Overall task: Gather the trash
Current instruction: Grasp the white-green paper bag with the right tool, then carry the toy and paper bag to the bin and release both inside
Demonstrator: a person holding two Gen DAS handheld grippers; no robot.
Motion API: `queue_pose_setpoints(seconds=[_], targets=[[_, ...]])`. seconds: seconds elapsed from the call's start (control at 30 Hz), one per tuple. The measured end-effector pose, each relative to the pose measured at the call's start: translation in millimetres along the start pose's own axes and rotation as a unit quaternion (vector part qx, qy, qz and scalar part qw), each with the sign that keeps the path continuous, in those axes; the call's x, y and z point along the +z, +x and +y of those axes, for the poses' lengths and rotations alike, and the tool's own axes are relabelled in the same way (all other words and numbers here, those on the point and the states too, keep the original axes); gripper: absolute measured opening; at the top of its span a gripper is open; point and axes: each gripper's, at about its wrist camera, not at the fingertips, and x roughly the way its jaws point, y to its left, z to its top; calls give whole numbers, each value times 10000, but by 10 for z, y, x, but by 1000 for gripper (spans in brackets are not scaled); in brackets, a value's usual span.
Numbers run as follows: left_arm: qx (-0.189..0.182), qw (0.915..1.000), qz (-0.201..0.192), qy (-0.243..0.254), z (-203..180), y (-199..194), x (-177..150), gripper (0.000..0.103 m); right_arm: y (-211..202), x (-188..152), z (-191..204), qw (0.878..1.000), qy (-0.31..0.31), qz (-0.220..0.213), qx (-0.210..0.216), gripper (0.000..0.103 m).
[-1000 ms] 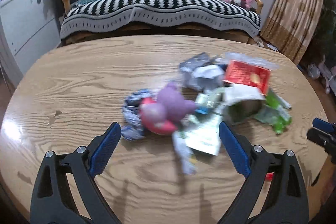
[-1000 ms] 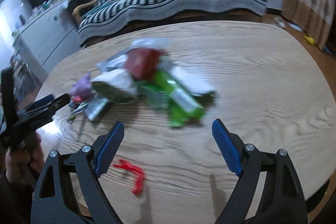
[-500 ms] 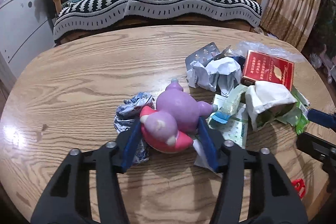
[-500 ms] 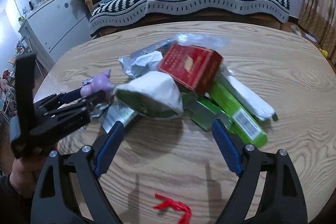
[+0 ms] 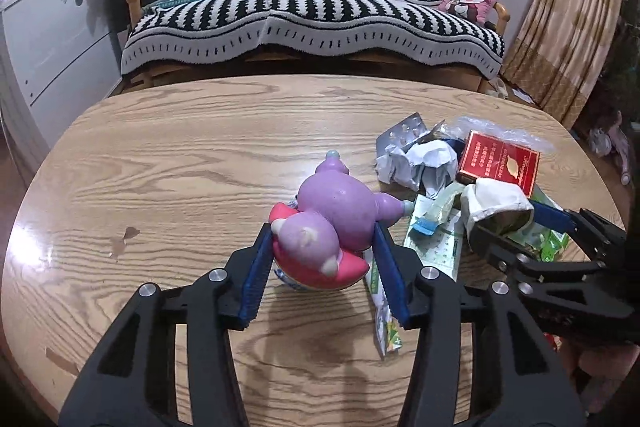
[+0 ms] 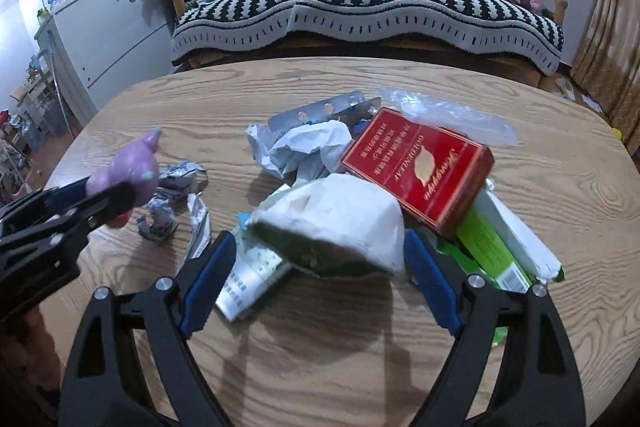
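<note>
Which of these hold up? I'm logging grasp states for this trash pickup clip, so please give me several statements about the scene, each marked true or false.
1. The left hand-held gripper is closed on the purple toy. True.
2. The right hand-held gripper has clamped the red box. False: its jaws stand wide on either side of the white crumpled bag.
3. The red box lies flat on bare table. False: it rests tilted atop other trash.
4. A blister pack lies at the pile's far side. True.
5. The sofa is plain grey. False: its cover is black-and-white patterned.
</note>
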Motion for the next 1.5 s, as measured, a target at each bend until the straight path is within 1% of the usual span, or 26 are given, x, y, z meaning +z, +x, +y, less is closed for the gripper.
queue_pose_setpoints(seconds=[0.1,0.13,0.17,0.2,0.23,0.27,0.3,0.4,0.47,0.57,0.63,0.73,0.77,0.93,1.07,1.13,1.17,1.2,1.23,1.27,1.33,1.37,1.47,1.5], targets=[[17,10000,45,-78,10,20,0,49,93,18,32,9998,-74,-16,-157,85],[21,9999,52,-92,5,21,6,49,118,18,36,9997,-105,-17,-228,76],[25,9999,56,-92,-9,24,8,49,113,8,35,9995,-131,-50,-282,71],[29,9999,59,-87,-22,23,7,49,98,3,37,9993,-145,-94,-317,69],[25,10000,57,-75,-44,19,9,49,73,-7,34,9995,-136,-110,-280,66],[17,10000,47,-64,-69,12,14,49,14,-8,27,9996,-126,-159,-180,56],[6,10000,38,-53,-87,6,16,49,-31,-10,17,9996,-129,-193,-144,50],[-46,10000,-2,-19,-192,-36,30,49,-225,-27,-62,9996,-102,-268,10,50],[-72,10000,-13,10,-273,-51,32,49,-356,-58,-159,9995,-74,-301,16,49],[-172,9998,-51,72,-491,-104,38,49,-583,-131,-389,9993,129,-324,110,48],[-258,9995,-81,145,-646,-139,38,49,-786,-203,-599,9988,240,-416,12,48],[-452,9984,-122,317,-1013,-209,21,49,-1050,-325,-924,9978,421,-496,-120,48],[-516,9979,-123,374,-1119,-221,14,49,-1160,-398,-1092,9972,528,-502,-185,49],[-911,9922,-51,852,-1955,-252,-91,49,-1567,-742,-1811,9925,935,-494,-614,49],[-1249,9849,19,1197,-2655,-267,-226,49,-1929,-1112,-2483,9844,1379,-492,-979,49],[-1478,9792,42,1390,-3082,-299,-332,49,-2100,-1299,-2773,9795,1584,-504,-1135,49],[-1544,9775,44,1437,-3201,-309,-367,49,-2210,-1417,-2948,9761,1710,-519,-1233,49],[-1685,9738,59,1526,-3440,-330,-430,49,-2305,-1524,-3101,9730,1813,-528,-1325,49],[-1781,9711,75,1584,-3604,-339,-481,49,-2369,-1617,-3211,9706,1889,-535,-1390,49],[-1861,9687,88,1638,-3744,-352,-522,49,-2485,-1775,-3416,9661,2036,-543,-1493,49],[-2091,9605,124,1831,-4140,-382,-667,49,-2623,-1983,-3655,9599,2217,-550,-1625,49],[-2168,9575,138,1897,-4262,-401,-721,49,-2717,-2134,-3814,9553,2345,-547,-1717,49],[-2510,9422,182,2212,-4789,-437,-978,49,-2923,-2528,-4216,9428,2679,-497,-1922,49],[-2583,9385,197,2284,-4900,-442,-1043,49,-2959,-2618,-4304,9398,2755,-479,-1966,49]])
